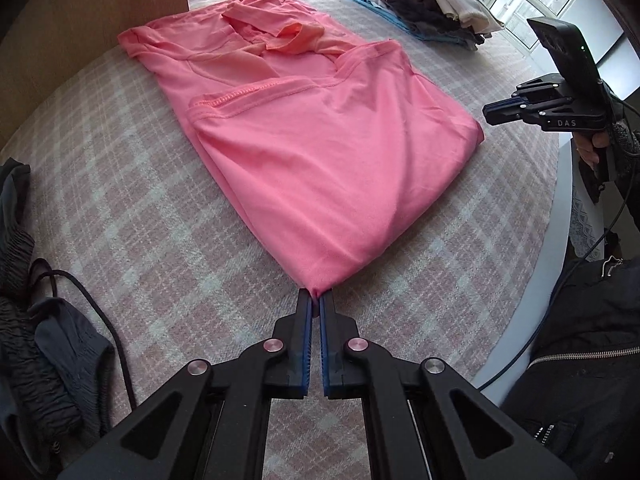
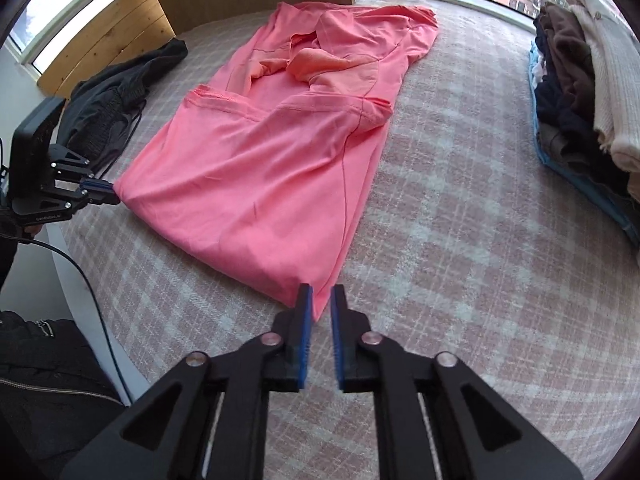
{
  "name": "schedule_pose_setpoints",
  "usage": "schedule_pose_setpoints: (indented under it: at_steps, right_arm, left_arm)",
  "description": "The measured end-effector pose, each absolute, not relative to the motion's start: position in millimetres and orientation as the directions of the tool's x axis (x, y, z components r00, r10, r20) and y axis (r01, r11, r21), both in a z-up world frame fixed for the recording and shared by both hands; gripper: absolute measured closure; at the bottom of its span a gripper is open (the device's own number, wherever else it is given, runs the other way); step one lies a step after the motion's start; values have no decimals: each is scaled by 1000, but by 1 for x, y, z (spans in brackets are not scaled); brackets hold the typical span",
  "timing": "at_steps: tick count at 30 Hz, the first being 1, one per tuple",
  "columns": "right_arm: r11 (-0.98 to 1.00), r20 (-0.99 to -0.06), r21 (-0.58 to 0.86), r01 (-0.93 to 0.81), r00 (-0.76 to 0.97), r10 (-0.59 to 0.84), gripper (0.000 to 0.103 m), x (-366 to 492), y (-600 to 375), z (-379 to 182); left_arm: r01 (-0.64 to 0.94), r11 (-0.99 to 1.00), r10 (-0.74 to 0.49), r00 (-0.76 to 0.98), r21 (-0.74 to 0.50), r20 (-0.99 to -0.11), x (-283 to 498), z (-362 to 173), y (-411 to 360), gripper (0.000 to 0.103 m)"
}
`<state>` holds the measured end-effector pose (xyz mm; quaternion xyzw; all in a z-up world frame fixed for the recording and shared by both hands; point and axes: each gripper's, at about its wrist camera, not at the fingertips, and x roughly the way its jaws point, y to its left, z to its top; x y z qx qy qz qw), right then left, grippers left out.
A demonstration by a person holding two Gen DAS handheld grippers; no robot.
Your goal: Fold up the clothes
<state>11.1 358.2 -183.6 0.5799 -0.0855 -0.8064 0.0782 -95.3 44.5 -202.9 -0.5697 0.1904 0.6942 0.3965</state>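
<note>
Dark clothes (image 2: pixel 120 92) bunched far left on the checked bedcover (image 2: pixel 460 240). Left gripper (image 1: pixel 316 294) clamped tight on one near corner of the pink shirt (image 1: pixel 320 168), spread mid-bed. Right gripper (image 2: pixel 320 292) parted, other near corner lying loose between the pads. Stacked clothes (image 2: pixel 580 80) far right.

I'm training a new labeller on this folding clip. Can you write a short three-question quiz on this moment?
1. True or false: the left gripper is shut on a corner of the pink shirt.
2. Is the right gripper A) clamped shut or B) open at the shirt's corner?
3. What lies near the window on the plaid bed cover?

Key: 1 true; 2 B; 3 a stack of folded clothes.
</note>
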Motion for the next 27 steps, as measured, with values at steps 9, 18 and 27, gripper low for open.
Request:
schedule_pose_setpoints:
  at_steps: [9,18,27]
  right_arm:
    - [-962,-924,271,44,-269,-272,102,-10,343,-201]
    - [-977,-952,203,-71,-248,-179,98,6,374,-179]
    - [-955,-893,297,7,-352,-280,98,-39,359,-164]
  left_arm:
    - [-768,-614,312,-26,-181,-950,-99,-211,45,100]
    - [-735,-646,301,4,-207,-954,-107,-210,34,98]
    - [-816,-553,421,-98,-169,-902,-159,-140,92,94]
